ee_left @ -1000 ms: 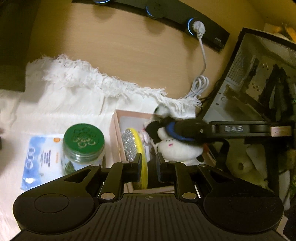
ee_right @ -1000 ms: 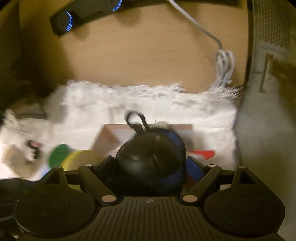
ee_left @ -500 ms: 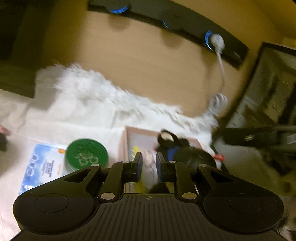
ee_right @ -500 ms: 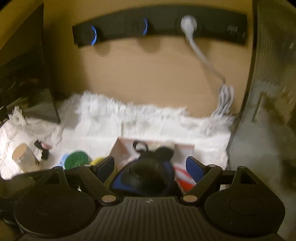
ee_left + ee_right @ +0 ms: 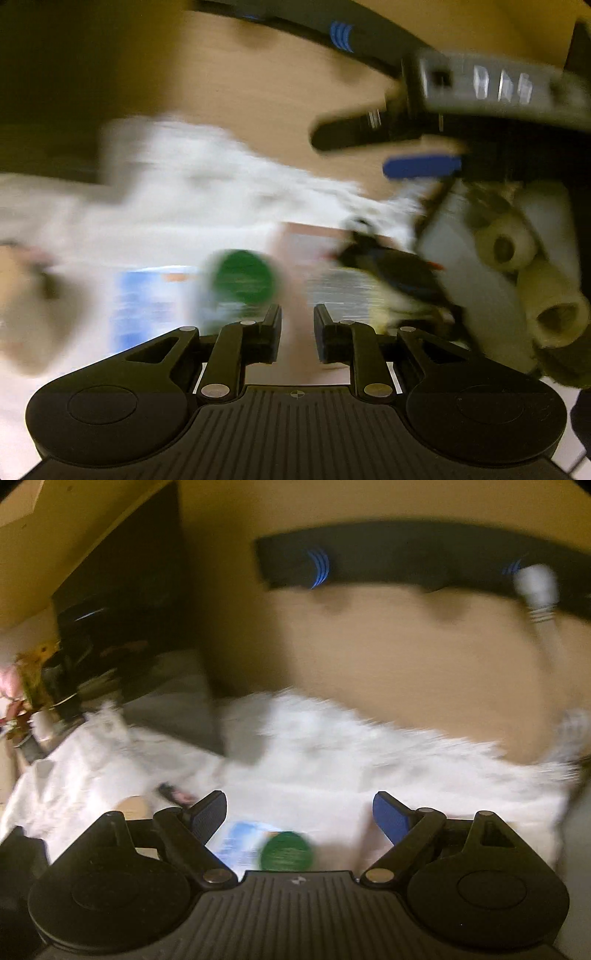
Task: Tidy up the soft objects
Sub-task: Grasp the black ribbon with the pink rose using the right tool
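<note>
Both views are motion-blurred. In the left wrist view a dark plush toy with blue trim (image 5: pixel 399 266) lies in a pale cardboard box (image 5: pixel 295 240) on a white fringed cloth (image 5: pixel 207 192). My left gripper (image 5: pixel 297 330) hangs above the box's near left side, its jaws a narrow gap apart and empty. My right gripper shows in the same view, up high at the right, with a blue pad (image 5: pixel 421 167), above the box. In the right wrist view my right gripper (image 5: pixel 299 816) is wide open and empty over the cloth (image 5: pixel 332 753).
A green-lidded jar (image 5: pixel 242 278) stands left of the box on a blue-white packet (image 5: pixel 147 295); both also show in the right wrist view (image 5: pixel 286 851). A black power strip (image 5: pixel 406 561) runs along the wooden wall. A cork-topped jar (image 5: pixel 133 806) and a plant (image 5: pixel 22 698) are at the left.
My right gripper has let go of the dark plush toy, which now lies in the box, and has risen and swung left. My left gripper has shifted left, staying nearly shut.
</note>
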A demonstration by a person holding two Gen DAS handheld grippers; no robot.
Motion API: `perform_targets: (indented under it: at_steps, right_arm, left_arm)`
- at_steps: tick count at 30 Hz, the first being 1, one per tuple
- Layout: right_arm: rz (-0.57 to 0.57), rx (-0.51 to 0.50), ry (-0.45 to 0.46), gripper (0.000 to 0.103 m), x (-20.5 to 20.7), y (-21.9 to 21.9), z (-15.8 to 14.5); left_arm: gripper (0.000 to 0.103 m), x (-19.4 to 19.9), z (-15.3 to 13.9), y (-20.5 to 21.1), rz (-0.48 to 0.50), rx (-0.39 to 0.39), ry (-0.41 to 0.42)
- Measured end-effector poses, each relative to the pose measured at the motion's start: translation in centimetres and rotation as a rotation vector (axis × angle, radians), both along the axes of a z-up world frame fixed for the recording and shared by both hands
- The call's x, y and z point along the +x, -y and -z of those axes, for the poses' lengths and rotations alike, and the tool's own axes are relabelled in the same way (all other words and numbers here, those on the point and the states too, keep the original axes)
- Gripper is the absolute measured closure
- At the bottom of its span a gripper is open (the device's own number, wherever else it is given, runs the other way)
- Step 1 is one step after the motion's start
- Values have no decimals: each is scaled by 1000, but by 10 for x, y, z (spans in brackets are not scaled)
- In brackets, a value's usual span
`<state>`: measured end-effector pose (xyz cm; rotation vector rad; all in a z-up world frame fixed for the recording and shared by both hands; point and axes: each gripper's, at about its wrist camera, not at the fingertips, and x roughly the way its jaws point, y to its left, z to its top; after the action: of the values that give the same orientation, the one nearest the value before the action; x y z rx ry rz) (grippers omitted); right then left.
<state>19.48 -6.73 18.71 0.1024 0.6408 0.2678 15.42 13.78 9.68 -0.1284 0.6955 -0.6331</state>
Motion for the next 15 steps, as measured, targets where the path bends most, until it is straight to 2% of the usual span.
perform_targets:
  at_steps: [4, 7, 12, 15]
  right_arm:
    - [-91, -1, -124, 16, 48, -61, 20]
    - [-109, -3, -211, 16, 78, -95, 40]
    - [-141, 6, -283, 16, 112, -134, 66]
    - [-202, 54, -332, 16, 134, -157, 76]
  left_arm:
    - [82, 26, -20, -81, -146, -2, -7]
    - [82, 65, -28, -144, -278, -7, -68]
    - [82, 139, -9, -222, -444, -28, -272]
    - [82, 144, 0, -249, -506, -68, -279]
